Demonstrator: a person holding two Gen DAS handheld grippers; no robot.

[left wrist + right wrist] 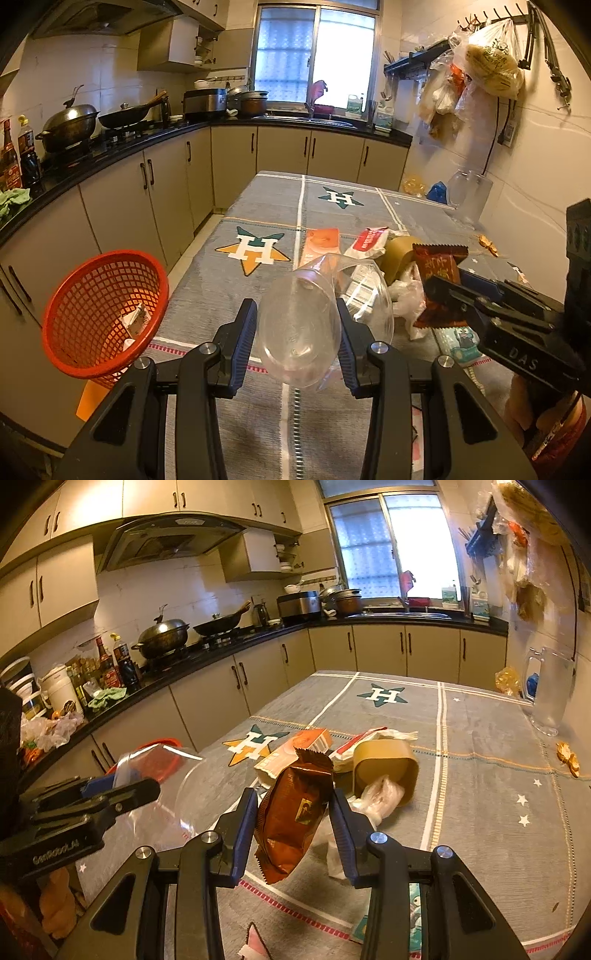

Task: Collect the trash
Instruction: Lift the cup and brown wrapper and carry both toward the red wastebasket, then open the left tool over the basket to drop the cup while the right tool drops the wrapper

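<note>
My left gripper [295, 321] is shut on a clear plastic cup [295, 332], held above the grey tablecloth [229, 295]. A red mesh basket [99, 314] with scraps of paper inside sits off the table's left edge. My right gripper [293, 808] is shut on a brown snack wrapper [295, 812]; in the left wrist view it enters from the right with the same wrapper [439, 269]. A trash pile lies mid-table: an orange carton [321, 243], a red-and-white packet [369, 242], a tan cup [384, 768] on its side and crumpled clear plastic [376, 797].
A clear jug [550, 690] stands at the table's far right by the wall. Small orange scraps [569, 760] lie near the right edge. Counters with pots and bottles run along the left and back. Bags hang on the right wall [491, 66].
</note>
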